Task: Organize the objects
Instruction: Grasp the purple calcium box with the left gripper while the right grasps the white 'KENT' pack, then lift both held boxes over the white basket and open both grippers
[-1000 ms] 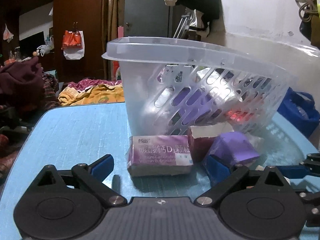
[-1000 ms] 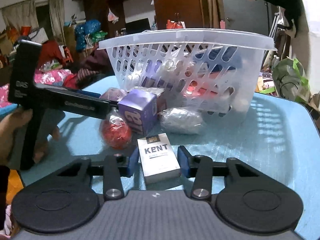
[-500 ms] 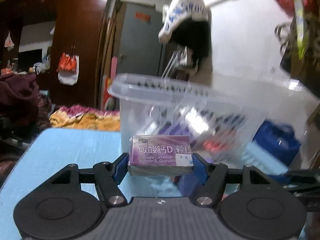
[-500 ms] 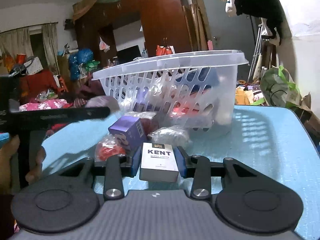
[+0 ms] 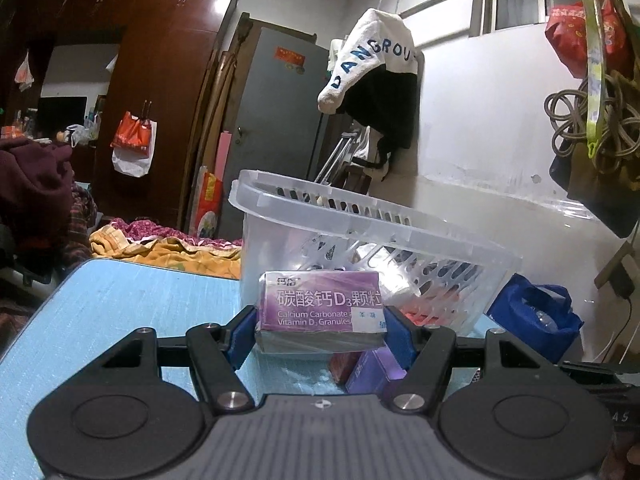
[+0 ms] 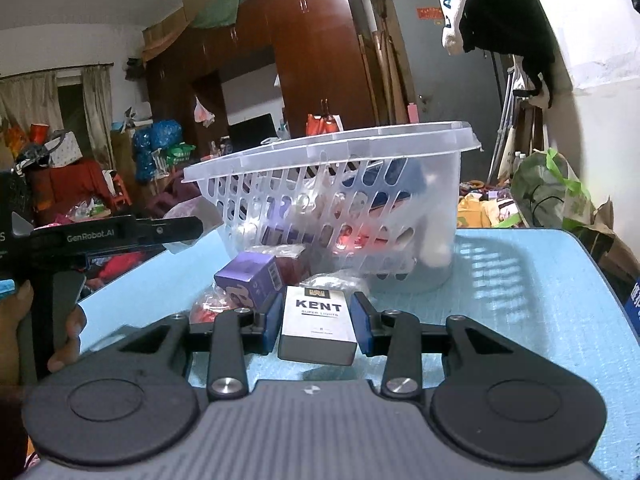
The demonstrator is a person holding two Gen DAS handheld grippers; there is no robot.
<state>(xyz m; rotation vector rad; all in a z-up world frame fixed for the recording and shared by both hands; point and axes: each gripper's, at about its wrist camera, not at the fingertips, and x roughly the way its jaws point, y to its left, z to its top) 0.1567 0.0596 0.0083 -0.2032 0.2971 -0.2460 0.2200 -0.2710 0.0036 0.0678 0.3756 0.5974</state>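
Note:
My left gripper [image 5: 320,330] is shut on a purple calcium carbonate box [image 5: 320,308] and holds it above the blue table, in front of the clear slotted basket [image 5: 400,240]. My right gripper [image 6: 318,322] is shut on a white KENT cigarette pack [image 6: 318,322], lifted off the table before the same basket [image 6: 340,168]. The basket holds several items. The left gripper's body also shows at the left of the right wrist view [image 6: 120,234].
On the blue table [image 6: 540,300] before the basket lie a purple cube box [image 6: 248,280], a red wrapped item [image 6: 208,306] and a silvery bag [image 6: 332,280]. The purple box also shows under the left gripper [image 5: 372,372]. A blue bag [image 5: 536,316] sits beyond the table's right edge.
The left gripper closed on the calcium box and lifted it. The right gripper closed on the KENT pack and raised it off the table.

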